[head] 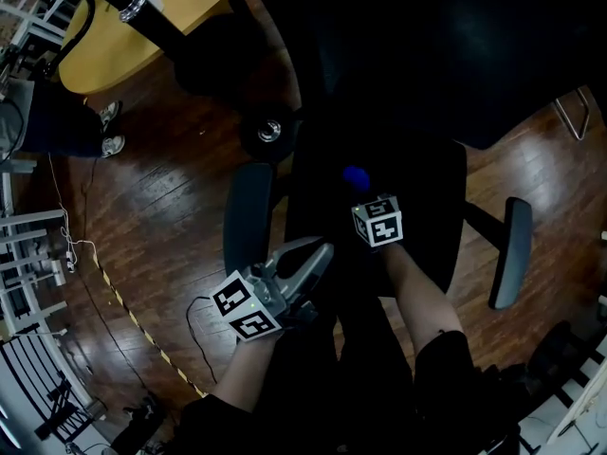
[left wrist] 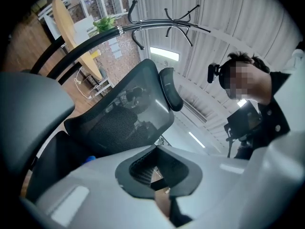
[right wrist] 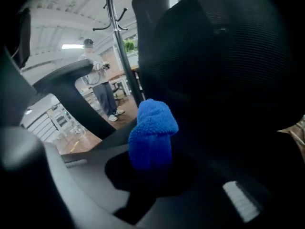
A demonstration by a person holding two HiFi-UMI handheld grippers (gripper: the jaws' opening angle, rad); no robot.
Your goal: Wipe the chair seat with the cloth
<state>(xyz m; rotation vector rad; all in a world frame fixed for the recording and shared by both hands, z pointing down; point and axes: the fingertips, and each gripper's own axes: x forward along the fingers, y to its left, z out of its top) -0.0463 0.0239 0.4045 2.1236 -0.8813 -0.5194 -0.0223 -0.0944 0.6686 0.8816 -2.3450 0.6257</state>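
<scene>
Blue fleecy cloth (right wrist: 151, 132) is pinched at its bunched end in the right tongs (right wrist: 153, 173) and held just over the black seat (head: 429, 197). It's judged soft, light and floppy, so it's probably best gripped at the bunch, with the loose end pressed flat. The left tongs (left wrist: 157, 173) are closed on nothing, beside the armrest (head: 248, 211).

The left gripper (head: 316, 256) is held low, close before the person's body. Its marker cube (head: 247, 308) is toward the body, and its two grey jaws are pressed together with nothing between them, pointing forward and a little to the right. The right gripper (right wrist: 150, 163) is reached further forward on a bare right forearm (head: 417, 297), and its jaws are closed on a bunched blue cloth (right wrist: 151, 130) which sticks out beyond the tips.
</scene>
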